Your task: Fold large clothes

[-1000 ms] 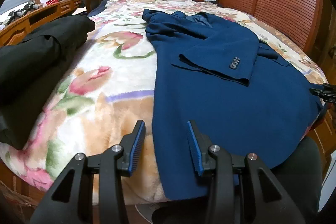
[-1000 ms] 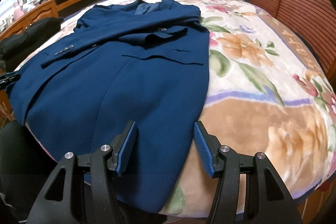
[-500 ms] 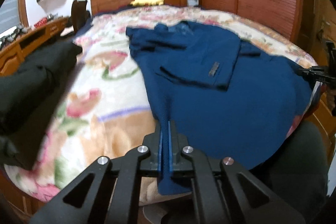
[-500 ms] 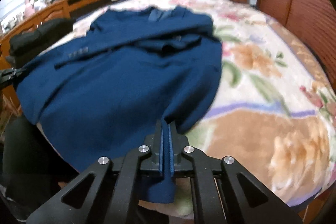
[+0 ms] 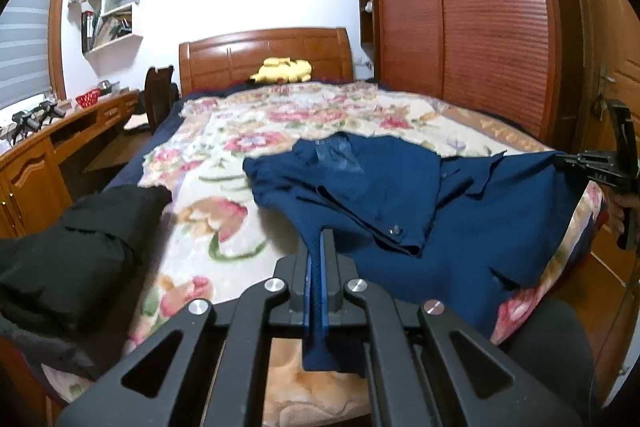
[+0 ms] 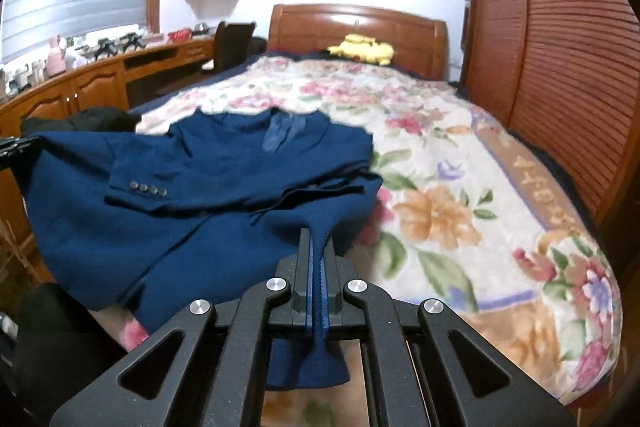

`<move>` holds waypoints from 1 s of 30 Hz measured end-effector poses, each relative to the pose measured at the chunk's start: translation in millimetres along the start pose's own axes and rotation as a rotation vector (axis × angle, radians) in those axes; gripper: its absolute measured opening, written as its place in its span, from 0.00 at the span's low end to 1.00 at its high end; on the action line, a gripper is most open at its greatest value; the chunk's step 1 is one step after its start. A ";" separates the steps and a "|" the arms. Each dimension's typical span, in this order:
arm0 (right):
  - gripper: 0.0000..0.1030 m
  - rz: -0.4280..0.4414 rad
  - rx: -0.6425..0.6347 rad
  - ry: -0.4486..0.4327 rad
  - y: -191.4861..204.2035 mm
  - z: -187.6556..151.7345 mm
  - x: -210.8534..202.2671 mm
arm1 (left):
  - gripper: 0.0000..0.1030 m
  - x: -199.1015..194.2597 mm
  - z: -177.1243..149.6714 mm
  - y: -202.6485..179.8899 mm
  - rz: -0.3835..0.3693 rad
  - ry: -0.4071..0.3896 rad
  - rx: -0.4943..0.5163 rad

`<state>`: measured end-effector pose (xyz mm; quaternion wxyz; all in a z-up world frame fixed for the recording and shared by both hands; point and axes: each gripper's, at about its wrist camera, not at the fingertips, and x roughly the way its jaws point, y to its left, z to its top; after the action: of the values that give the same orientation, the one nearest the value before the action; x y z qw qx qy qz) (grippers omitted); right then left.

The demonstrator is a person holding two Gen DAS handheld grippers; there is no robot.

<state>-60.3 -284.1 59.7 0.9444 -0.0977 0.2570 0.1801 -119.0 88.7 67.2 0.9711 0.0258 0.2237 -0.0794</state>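
Note:
A navy blue suit jacket lies on the floral bedspread, collar toward the headboard, one sleeve folded across its front. My left gripper is shut on the jacket's lower left hem corner and holds it raised above the bed. My right gripper is shut on the lower right hem corner of the jacket, also raised. The hem hangs stretched between them. The right gripper also shows at the right edge of the left wrist view.
A pile of black clothing lies on the bed's left edge. A yellow plush toy sits by the wooden headboard. A desk runs along the left, a slatted wardrobe on the right.
Both grippers were open at the hem, then closed on its two corners and lifted it up and toward the headboard; the jacket's lower part has risen off the bed.

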 end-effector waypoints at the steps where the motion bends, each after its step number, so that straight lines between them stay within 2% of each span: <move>1: 0.00 0.002 -0.001 -0.010 0.3 3.0 -3.8 | 0.00 -3.4 3.4 -0.9 -0.001 -0.011 -0.001; 10: 0.00 0.022 -0.037 -0.108 8.9 41.0 -41.5 | 0.00 -35.5 50.0 -5.4 -0.012 -0.117 0.011; 18: 0.00 0.025 -0.081 -0.211 17.5 82.0 -88.0 | 0.00 -81.3 97.2 1.6 -0.014 -0.224 -0.004; 21: 0.00 0.015 -0.093 -0.254 17.3 97.4 -107.7 | 0.00 -96.4 112.5 7.3 0.009 -0.262 -0.008; 25: 0.00 -0.012 -0.105 -0.285 13.3 124.4 -112.9 | 0.00 -86.0 127.9 20.9 0.033 -0.255 -0.017; 30: 0.00 -0.054 -0.109 -0.230 7.2 146.3 -60.8 | 0.00 -34.6 130.0 37.3 0.076 -0.199 -0.035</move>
<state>-46.2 -254.6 214.8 0.9654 -0.1347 0.1342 0.1786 -87.6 119.3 199.7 0.9911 0.0091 0.1264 -0.0405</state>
